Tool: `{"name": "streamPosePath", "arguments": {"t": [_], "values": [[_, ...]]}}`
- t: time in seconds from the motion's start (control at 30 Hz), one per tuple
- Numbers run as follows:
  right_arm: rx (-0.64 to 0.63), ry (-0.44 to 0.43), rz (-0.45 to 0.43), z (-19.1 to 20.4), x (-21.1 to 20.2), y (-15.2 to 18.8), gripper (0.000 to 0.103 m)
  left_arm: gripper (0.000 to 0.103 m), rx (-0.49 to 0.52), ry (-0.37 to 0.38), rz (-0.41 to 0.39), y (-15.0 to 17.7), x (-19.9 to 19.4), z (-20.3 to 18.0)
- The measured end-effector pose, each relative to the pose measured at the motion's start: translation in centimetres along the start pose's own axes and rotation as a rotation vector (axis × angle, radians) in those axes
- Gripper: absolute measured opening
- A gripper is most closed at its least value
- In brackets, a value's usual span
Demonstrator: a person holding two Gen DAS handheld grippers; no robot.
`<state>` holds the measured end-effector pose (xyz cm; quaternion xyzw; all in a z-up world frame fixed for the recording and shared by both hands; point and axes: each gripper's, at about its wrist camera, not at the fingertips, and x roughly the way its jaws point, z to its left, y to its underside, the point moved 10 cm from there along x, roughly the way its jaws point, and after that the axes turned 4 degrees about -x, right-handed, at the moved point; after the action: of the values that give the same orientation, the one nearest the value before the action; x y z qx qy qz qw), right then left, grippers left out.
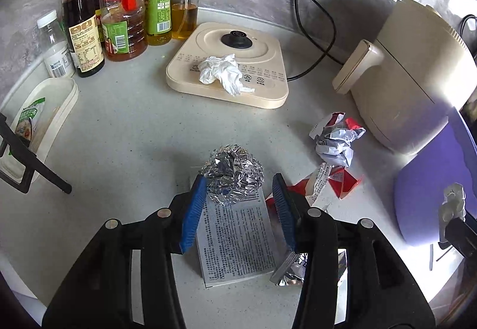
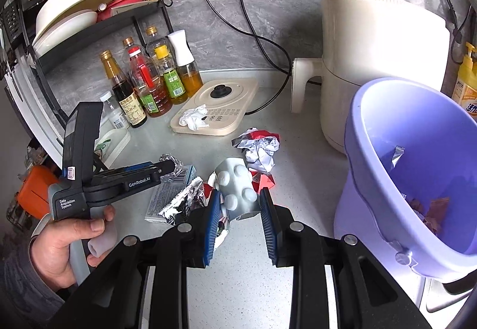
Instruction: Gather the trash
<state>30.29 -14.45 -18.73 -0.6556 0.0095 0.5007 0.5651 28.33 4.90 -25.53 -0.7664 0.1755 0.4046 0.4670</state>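
A pale speckled counter (image 1: 125, 132) runs under a grey marbled wall, bottles (image 1: 119, 10) crowding the upper left. In the left wrist view the left gripper (image 1: 238, 183) stands spread wide, its blue pads either side of a foil ball (image 1: 234, 178) resting on a printed box (image 1: 238, 236); whether a pad touches the foil is hard to tell. A tissue (image 1: 223, 74) lies on the kettle base (image 1: 235, 43), a crumpled wrapper (image 1: 337, 138) just beside the cream appliance (image 1: 417, 69). In the right wrist view the right gripper (image 2: 241, 195) is clamped on a grey studded tube (image 2: 237, 186), its lower end hidden. The purple bin (image 2: 372, 132), tilted at the right, is cut off by the frame, with scraps inside.
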Motion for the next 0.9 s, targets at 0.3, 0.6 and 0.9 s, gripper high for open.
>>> {"name": "streamPosePath", "arguments": {"t": [0.3,0.6,0.9], "values": [[-0.009,-0.002,-0.022,0.0,-1.0,-0.5,0.027,0.007,-0.004,0.013,-0.008,-0.5,-0.3,0.1],[-0.009,0.003,-0.033,-0.1,-1.5,-0.9,0.027,0.075,0.024,0.008,-0.04,-2.7,0.0,-0.1],[0.024,0.071,-0.036,-1.1,-1.8,-1.4,0.027,0.075,0.072,0.011,-0.015,-5.6,4.6,-0.9]]}}
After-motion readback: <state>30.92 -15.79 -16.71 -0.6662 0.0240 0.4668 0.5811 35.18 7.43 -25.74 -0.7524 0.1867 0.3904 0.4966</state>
